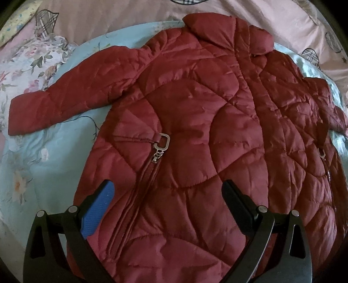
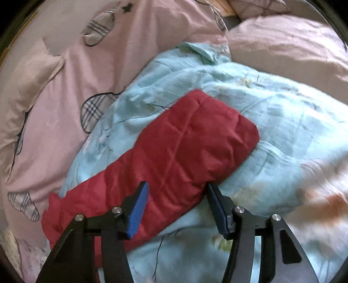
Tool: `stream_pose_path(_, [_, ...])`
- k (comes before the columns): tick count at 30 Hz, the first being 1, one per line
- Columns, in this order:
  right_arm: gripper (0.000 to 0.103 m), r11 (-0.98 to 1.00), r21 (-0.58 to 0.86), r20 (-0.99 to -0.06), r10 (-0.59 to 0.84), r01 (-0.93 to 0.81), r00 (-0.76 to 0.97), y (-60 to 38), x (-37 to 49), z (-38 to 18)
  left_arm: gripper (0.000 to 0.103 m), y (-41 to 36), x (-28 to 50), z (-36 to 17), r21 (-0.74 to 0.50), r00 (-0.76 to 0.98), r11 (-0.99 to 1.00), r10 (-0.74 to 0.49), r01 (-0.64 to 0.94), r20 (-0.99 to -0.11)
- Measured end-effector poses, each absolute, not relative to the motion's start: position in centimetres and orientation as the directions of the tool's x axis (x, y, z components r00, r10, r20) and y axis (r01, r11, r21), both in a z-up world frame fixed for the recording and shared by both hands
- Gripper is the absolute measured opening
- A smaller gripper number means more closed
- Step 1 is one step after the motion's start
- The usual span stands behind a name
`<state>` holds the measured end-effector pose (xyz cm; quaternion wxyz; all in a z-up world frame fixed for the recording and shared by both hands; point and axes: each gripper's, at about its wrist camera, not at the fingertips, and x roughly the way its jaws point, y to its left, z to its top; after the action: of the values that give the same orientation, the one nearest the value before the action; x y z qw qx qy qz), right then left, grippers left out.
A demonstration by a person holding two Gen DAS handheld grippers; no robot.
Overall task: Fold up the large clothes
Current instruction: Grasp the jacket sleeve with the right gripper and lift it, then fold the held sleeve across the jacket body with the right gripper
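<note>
Left wrist view: a dark red quilted jacket (image 1: 195, 122) lay front up on a pale blue floral quilt (image 1: 39, 156) spread over a bed with pink bedding (image 1: 121, 13) printed with plaid shapes. One sleeve (image 1: 65, 95) reached out toward the left edge of the view, the collar (image 1: 228, 32) pointed away from the camera, and a metal zipper pull (image 1: 161, 145) sat at the top of a slanted pocket. The left hand-held gripper (image 1: 167, 196) hung above the lower front of the jacket, its jaws spread wide with nothing between them, the blue pad (image 1: 97, 211) of one finger facing inward.

Right wrist view: the jacket's other sleeve (image 2: 174, 156) lay diagonally across the blue quilt (image 2: 271, 122), its cuff end (image 2: 239, 128) toward the upper right, with the pink bedding (image 2: 61, 91) to the left. The right hand-held gripper (image 2: 176, 196) straddled this sleeve; its jaws stood partly apart, one fingertip (image 2: 141, 196) over the red fabric and the other at the sleeve's lower edge. The view was blurred, and whether the pads pressed on the sleeve could not be told
</note>
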<state>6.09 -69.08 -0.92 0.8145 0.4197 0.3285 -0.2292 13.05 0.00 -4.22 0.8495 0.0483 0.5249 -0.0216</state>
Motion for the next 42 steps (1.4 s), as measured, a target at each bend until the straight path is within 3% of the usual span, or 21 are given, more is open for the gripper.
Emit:
stream_pose_path(11, [0.058, 0.487, 0.606, -0.685, -0.083, 0.629, 0.724, -68.7, 6.6, -1.4, 0.100, -1.1, 14.1, -4.6, 0.032, 0.445, 0.995, -0.014, 0.096, -0.895])
stream_pose_path(13, [0.050, 0.511, 0.581, -0.692, -0.100, 0.633, 0.715, -68.7, 7.0, -1.1, 0.100, -1.3, 14.2, -4.6, 0.035, 0.447, 0.994, -0.014, 0.100, -0.894])
stream_pose_path(14, [0.040, 0.518, 0.572, -0.696, -0.105, 0.636, 0.711, -68.8, 7.2, -1.0, 0.100, -1.4, 14.2, -4.6, 0.039, 0.447, 0.994, -0.010, 0.102, -0.895])
stream_pose_path(15, [0.022, 0.531, 0.561, -0.700, -0.105, 0.635, 0.706, -68.8, 7.5, -0.9, 0.100, -1.4, 14.3, -4.6, 0.043, 0.447, 0.994, -0.008, 0.103, -0.895])
stream_pose_path(19, [0.010, 0.596, 0.539, -0.673, -0.120, 0.595, 0.730, -67.4, 7.9, 1.3, 0.100, -1.2, 14.4, -4.3, 0.039, 0.456, 0.995, -0.010, 0.097, -0.890])
stream_pose_path(24, [0.008, 0.729, 0.490, -0.620, -0.094, 0.478, 0.779, -63.3, 9.1, 5.3, 0.100, -0.8, 14.5, -4.2, 0.026, 0.459, 0.996, -0.019, 0.091, -0.888])
stream_pose_path(31, [0.007, 0.844, 0.484, -0.547, 0.088, 0.229, 0.832, -54.2, 12.4, 10.4, 0.100, 0.2, 14.5, -3.8, -0.009, 0.464, 0.997, -0.044, 0.077, -0.885])
stream_pose_path(42, [0.006, 0.843, 0.536, -0.547, 0.396, -0.055, 0.738, -38.7, 17.9, 10.4, 0.100, 3.4, 15.6, -3.2, -0.120, 0.472, 0.991, -0.132, 0.056, -0.872])
